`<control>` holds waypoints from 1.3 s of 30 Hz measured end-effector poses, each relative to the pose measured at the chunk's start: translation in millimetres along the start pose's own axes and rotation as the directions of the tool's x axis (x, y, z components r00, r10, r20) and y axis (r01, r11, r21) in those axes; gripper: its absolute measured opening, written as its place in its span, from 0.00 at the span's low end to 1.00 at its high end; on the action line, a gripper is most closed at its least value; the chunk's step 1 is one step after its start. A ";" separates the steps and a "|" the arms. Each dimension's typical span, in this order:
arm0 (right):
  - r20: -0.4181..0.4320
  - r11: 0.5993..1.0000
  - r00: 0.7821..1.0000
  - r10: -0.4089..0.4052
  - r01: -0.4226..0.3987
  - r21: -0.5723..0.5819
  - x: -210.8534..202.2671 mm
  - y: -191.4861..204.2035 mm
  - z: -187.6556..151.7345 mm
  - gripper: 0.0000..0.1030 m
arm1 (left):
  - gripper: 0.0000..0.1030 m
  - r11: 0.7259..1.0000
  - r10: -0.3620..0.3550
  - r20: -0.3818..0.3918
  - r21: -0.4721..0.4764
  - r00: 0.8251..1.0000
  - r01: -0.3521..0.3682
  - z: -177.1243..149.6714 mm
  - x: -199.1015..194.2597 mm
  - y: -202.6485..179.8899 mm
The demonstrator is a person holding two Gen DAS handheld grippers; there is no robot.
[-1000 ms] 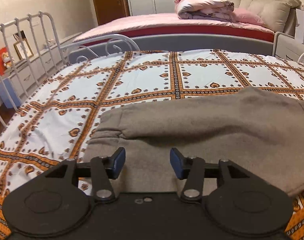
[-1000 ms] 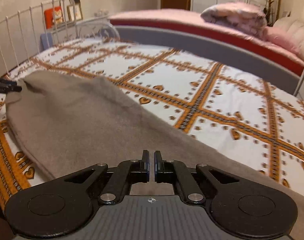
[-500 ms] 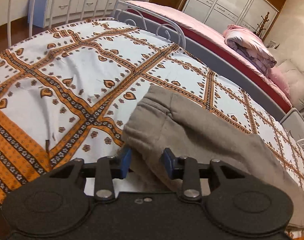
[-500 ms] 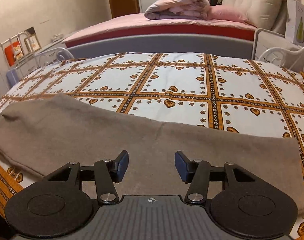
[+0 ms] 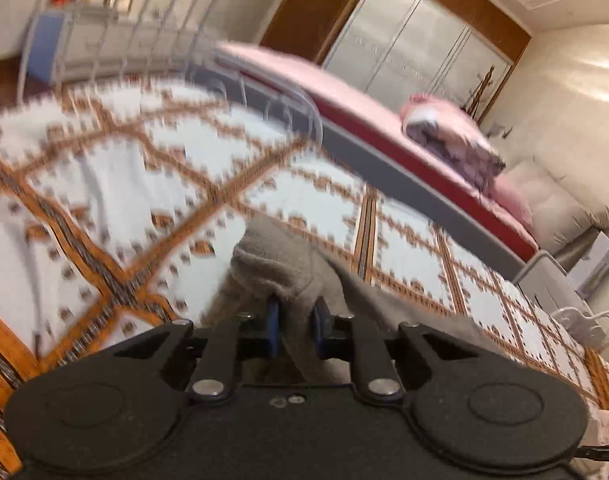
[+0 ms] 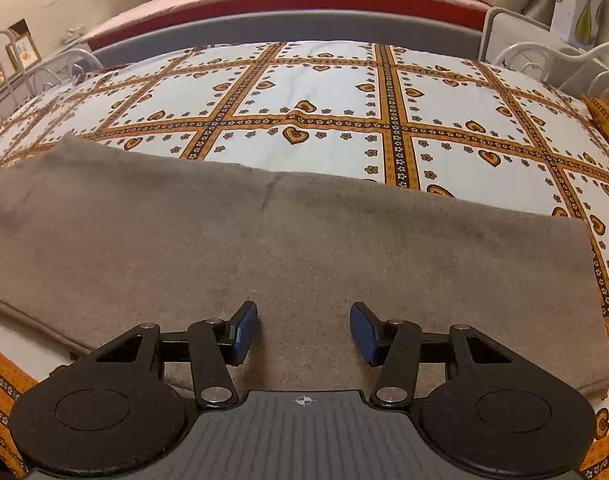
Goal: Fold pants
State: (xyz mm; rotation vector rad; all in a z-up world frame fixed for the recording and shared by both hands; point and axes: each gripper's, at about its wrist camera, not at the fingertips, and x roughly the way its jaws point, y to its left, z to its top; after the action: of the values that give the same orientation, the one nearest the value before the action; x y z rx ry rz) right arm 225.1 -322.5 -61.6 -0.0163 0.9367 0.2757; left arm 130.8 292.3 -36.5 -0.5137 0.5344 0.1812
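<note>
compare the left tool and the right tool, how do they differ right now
The left tool is shut on a bunched end of the grey pants, its jaws having just closed; the right tool is open, its jaws having just opened, with only flat cloth beyond them. The left wrist view is blurred and tilted; the right wrist view is sharp and level. Both have blue pads and point at the same pants on the patterned bedspread.

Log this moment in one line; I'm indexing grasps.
left gripper: shut on pants | right gripper: open above pants | bedspread: underneath
</note>
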 end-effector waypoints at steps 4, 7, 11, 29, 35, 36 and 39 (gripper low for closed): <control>-0.011 1.000 1.000 -0.005 0.005 -0.021 0.4 3.3 -0.9 0.50 | 0.06 0.993 0.108 -0.194 0.064 0.975 -0.097 -14.8 18.5 8.2; -0.021 0.999 1.000 -0.014 0.013 -0.037 2.9 4.5 -0.4 0.52 | 0.09 0.995 0.100 -0.252 0.012 0.963 -0.100 -17.4 24.9 19.9; -0.017 1.000 1.000 -0.019 0.019 -0.019 1.7 2.6 1.0 0.57 | 0.21 0.991 0.131 -0.171 0.031 0.976 -0.128 -12.8 6.9 13.0; 0.174 0.975 0.985 -0.002 -0.037 0.218 -41.9 -38.5 -9.1 0.57 | 0.62 0.978 0.136 -0.135 0.174 0.982 -0.111 -5.1 32.4 -38.4; 0.199 0.832 0.980 -0.011 -0.102 0.545 -65.7 -124.9 -50.4 0.57 | 0.72 0.917 0.220 -0.158 0.371 0.962 -0.149 -25.5 50.3 -54.9; 0.205 0.815 0.978 -0.029 -0.096 0.572 -70.6 -134.2 -57.0 0.57 | 0.74 0.917 0.217 -0.155 0.370 0.964 -0.148 -26.6 49.8 -55.2; 0.232 0.775 0.971 -0.063 -0.099 0.624 -86.3 -155.4 -74.3 0.57 | 0.77 0.920 0.210 -0.151 0.365 0.966 -0.143 -27.4 49.2 -55.4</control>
State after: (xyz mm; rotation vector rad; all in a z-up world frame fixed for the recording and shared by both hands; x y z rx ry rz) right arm 155.3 -501.9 -53.4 0.6440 0.7459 -0.0371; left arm 176.8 232.4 -59.5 -0.1304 0.7817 0.2060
